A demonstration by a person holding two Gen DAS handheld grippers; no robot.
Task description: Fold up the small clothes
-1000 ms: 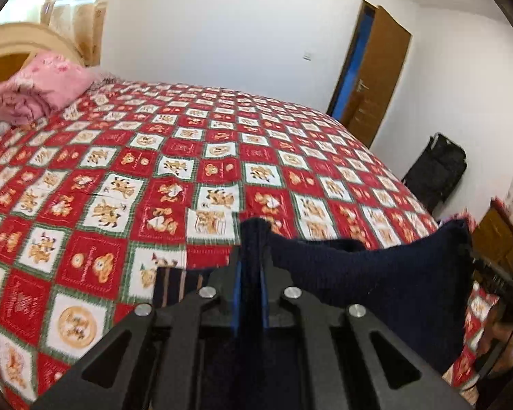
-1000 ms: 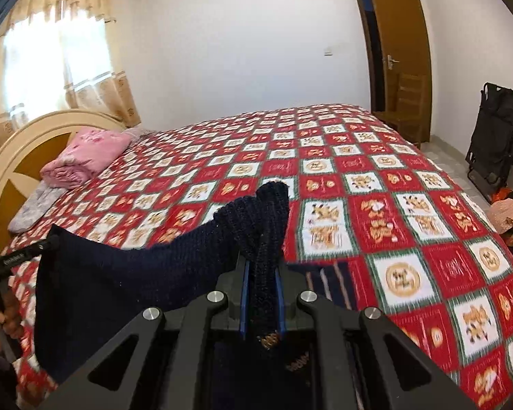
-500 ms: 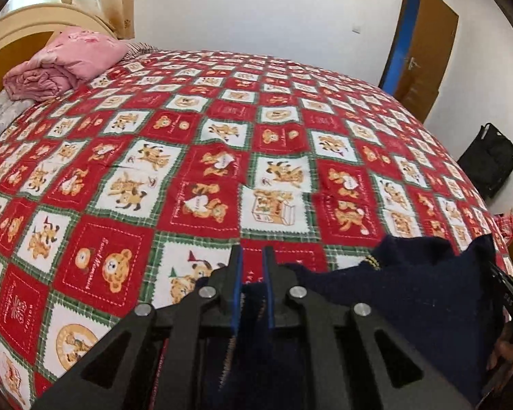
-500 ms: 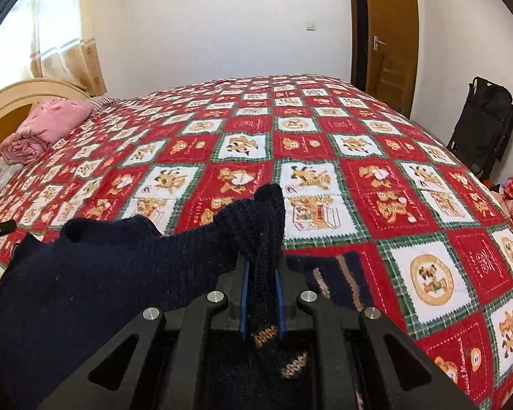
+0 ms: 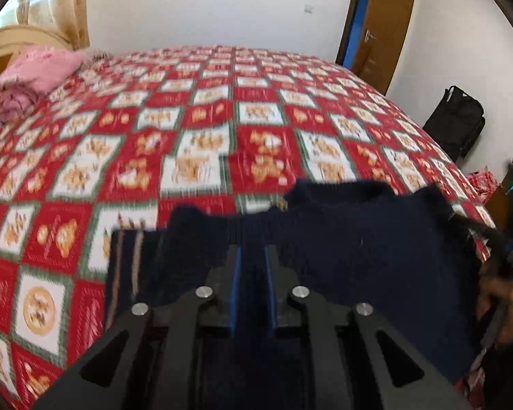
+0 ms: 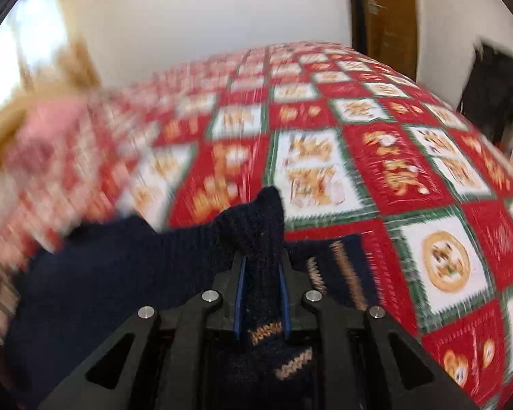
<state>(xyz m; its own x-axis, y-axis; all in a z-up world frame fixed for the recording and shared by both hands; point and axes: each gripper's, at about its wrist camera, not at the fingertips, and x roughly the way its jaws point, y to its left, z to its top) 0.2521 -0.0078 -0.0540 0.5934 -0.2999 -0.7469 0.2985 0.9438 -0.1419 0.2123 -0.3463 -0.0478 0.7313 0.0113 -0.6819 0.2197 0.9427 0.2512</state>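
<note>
A dark navy knitted sweater with tan patterned stripes lies spread across the near edge of the bed's red, white and green quilt. My left gripper has a fold of the sweater between its blue pads, and its jaws are opening. In the right wrist view the sweater stretches off to the left. My right gripper has a bunched ridge of it filling the gap between its pads, and its jaws are opening too. The right wrist view is blurred.
A folded pink blanket lies by the wooden headboard at the far left. A brown door stands open at the back right, with a black bag on the floor beside the bed. A person's hand shows at the right edge.
Both grippers have come down toward the bed with the sweater, which now rests on the quilt instead of hanging. The right gripper's pads stand a little wider apart.
</note>
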